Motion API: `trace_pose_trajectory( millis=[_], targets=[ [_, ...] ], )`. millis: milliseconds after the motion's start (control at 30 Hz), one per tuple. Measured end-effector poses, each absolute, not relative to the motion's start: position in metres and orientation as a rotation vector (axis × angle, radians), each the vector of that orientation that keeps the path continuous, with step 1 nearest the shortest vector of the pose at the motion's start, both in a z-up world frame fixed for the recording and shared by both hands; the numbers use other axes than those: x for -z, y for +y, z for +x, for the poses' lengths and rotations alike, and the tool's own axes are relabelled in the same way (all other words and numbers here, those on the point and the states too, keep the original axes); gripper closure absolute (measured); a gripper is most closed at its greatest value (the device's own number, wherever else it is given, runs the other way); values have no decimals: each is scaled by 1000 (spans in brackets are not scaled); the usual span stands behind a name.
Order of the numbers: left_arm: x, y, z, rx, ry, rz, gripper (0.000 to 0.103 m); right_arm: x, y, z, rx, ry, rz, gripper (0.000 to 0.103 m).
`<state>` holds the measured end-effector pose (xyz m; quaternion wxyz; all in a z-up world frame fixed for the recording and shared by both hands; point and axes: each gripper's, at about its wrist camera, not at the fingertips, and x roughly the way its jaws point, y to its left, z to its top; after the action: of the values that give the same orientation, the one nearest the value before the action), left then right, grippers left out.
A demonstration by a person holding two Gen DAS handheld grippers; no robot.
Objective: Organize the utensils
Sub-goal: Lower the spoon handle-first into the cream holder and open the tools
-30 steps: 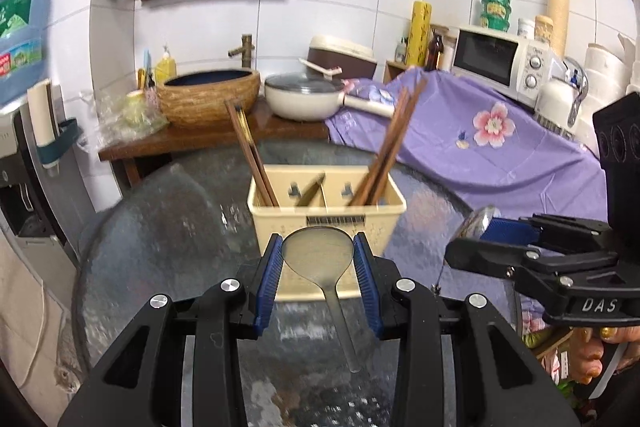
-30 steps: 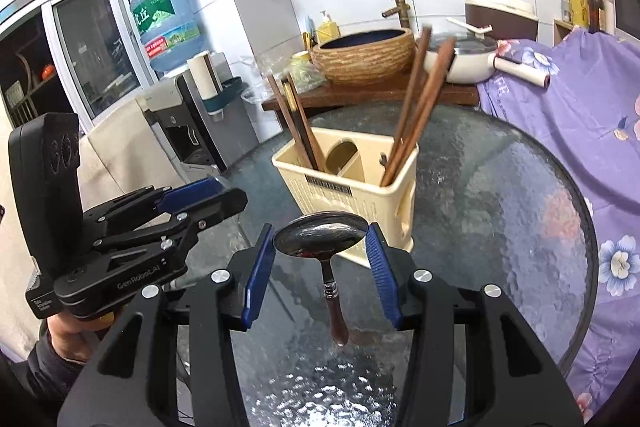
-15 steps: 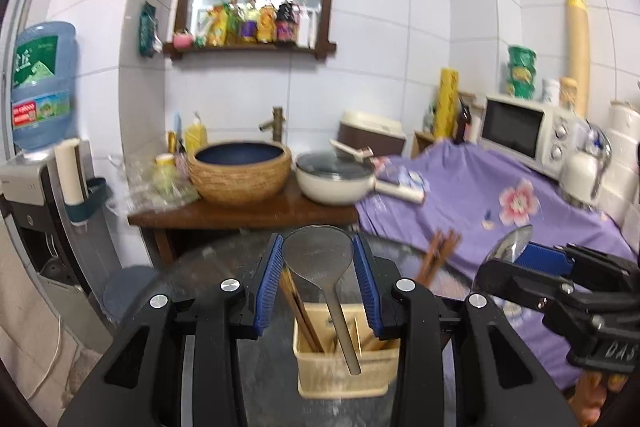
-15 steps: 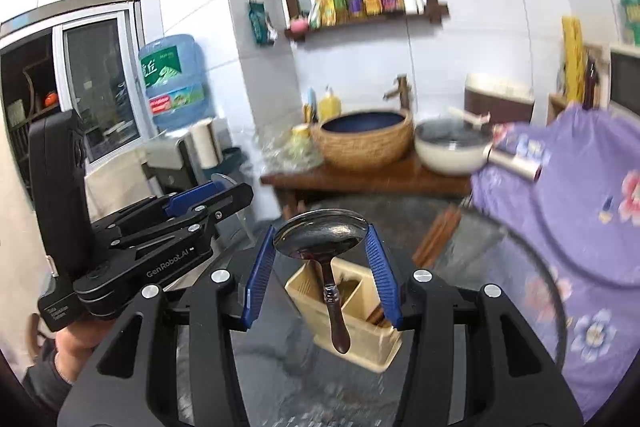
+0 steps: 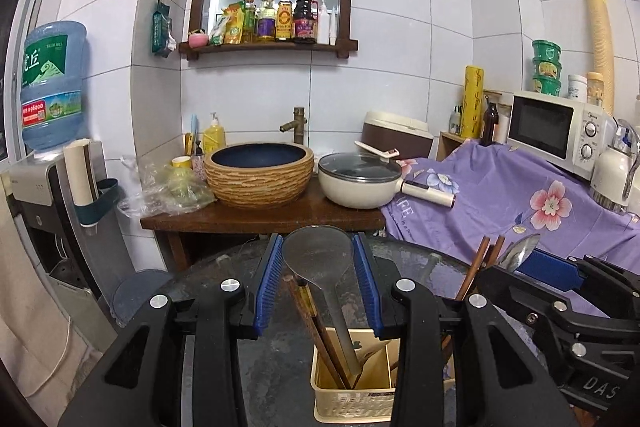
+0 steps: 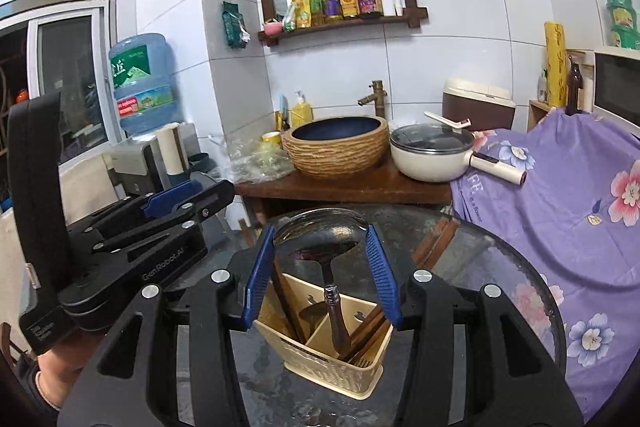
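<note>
My left gripper (image 5: 318, 279) is shut on a translucent grey rice paddle (image 5: 318, 259), bowl up, handle hanging over the cream utensil caddy (image 5: 352, 399). My right gripper (image 6: 320, 267) is shut on a dark metal spoon (image 6: 320, 235), bowl up, its handle hanging over the same caddy (image 6: 332, 363). Dark wooden chopsticks (image 5: 320, 331) stand in the caddy's compartments and show in the right wrist view (image 6: 288, 299) too. The right gripper shows at the right of the left wrist view (image 5: 560, 291); the left gripper shows at the left of the right wrist view (image 6: 132, 231).
The caddy stands on a round dark glass table (image 6: 472, 259). Behind it a wooden stand (image 5: 260, 217) holds a woven basin (image 5: 258, 179) and a cream pot (image 5: 356, 183). A purple floral cloth (image 5: 520, 195) covers a counter at right; a water dispenser (image 5: 48, 163) stands at left.
Both grippers have risen with their utensils and now hold them over the caddy, which has dropped to the bottom of both views. Both grips are unchanged.
</note>
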<state>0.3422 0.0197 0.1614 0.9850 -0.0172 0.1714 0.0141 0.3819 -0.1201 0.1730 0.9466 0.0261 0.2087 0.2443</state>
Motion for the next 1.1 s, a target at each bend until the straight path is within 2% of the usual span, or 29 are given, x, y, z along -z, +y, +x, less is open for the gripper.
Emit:
trace_pose_trajectory(
  millis=[667, 967, 1100],
  targets=[
    [-85, 21, 353, 8, 501, -65, 68, -86, -121, 396, -447, 540, 46, 56],
    [-70, 28, 355, 15, 532, -84, 67, -82, -127, 394, -449, 526, 57, 56],
    [-69, 29, 352, 21, 528, -87, 64, -85, -133, 394, -445, 511, 82, 49]
  ],
)
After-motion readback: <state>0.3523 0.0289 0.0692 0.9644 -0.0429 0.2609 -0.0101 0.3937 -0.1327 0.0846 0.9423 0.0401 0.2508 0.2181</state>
